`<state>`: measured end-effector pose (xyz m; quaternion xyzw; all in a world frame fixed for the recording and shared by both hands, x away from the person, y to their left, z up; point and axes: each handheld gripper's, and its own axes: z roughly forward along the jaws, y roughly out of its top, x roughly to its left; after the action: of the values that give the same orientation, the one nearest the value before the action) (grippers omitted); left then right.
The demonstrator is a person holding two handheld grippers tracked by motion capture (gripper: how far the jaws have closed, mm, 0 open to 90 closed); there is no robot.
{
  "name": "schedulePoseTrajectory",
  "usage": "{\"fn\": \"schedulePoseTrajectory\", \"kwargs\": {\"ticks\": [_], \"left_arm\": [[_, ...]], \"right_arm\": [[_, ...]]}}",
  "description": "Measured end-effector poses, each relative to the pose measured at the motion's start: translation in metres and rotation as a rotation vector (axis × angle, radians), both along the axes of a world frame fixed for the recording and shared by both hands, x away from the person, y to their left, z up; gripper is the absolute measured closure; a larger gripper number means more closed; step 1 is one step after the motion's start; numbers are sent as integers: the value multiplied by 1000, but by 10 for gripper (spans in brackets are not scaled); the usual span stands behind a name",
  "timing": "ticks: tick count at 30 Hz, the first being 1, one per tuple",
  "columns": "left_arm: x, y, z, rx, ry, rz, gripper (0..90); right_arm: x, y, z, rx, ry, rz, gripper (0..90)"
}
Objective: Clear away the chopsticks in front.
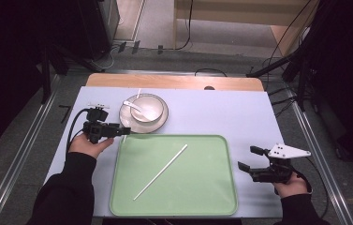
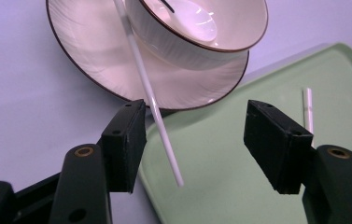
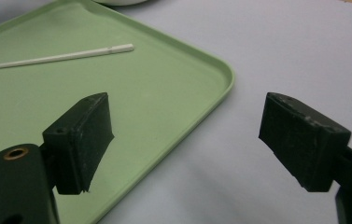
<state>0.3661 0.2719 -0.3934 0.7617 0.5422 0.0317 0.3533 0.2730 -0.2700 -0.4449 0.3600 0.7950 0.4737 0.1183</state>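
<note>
A: What is seen at the left of the surface (image 1: pixel 239 110)?

B: The left gripper (image 1: pixel 120 130) is held beside the plate (image 1: pixel 161 123), on which the bowl (image 1: pixel 147 108) with a spoon (image 1: pixel 132 106) is stood. Its fingers (image 2: pixel 126 140) are spread, and a white chopstick (image 2: pixel 152 102) is seen slanting between them, propped on the plate rim with its tip over the corner of the green tray (image 1: pixel 202 187). Whether one finger brushes it cannot be told for sure; it is not clamped.

A: And further right?

B: A second chopstick (image 1: pixel 161 171) is already laid on the tray. The right gripper (image 1: pixel 249 158) is held off the tray's right edge, its fingers released and nothing between them.

A: So how far along?

B: About halfway, it may be judged: one stick is placed, the other remains to be gripped and moved.
</note>
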Motion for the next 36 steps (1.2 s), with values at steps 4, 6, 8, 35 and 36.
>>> {"fn": "schedulePoseTrajectory", "kwargs": {"ticks": [4, 6, 8, 35, 36], "left_arm": [[12, -3, -5, 45, 3, 7, 425], [17, -3, -8, 49, -11, 12, 442], [20, -3, -11, 32, -4, 16, 445], [49, -18, -29, 181, 16, 23, 660], [51, -19, -30, 190, 21, 27, 667]], "right_arm": [[0, 0, 0, 0, -1, 0, 178], [0, 0, 0, 1, -3, 1, 178], [0, -1, 0, 0, -5, 1, 178], [0, 0, 1, 4, -9, 5, 178], [0, 0, 1, 4, -9, 5, 178]]}}
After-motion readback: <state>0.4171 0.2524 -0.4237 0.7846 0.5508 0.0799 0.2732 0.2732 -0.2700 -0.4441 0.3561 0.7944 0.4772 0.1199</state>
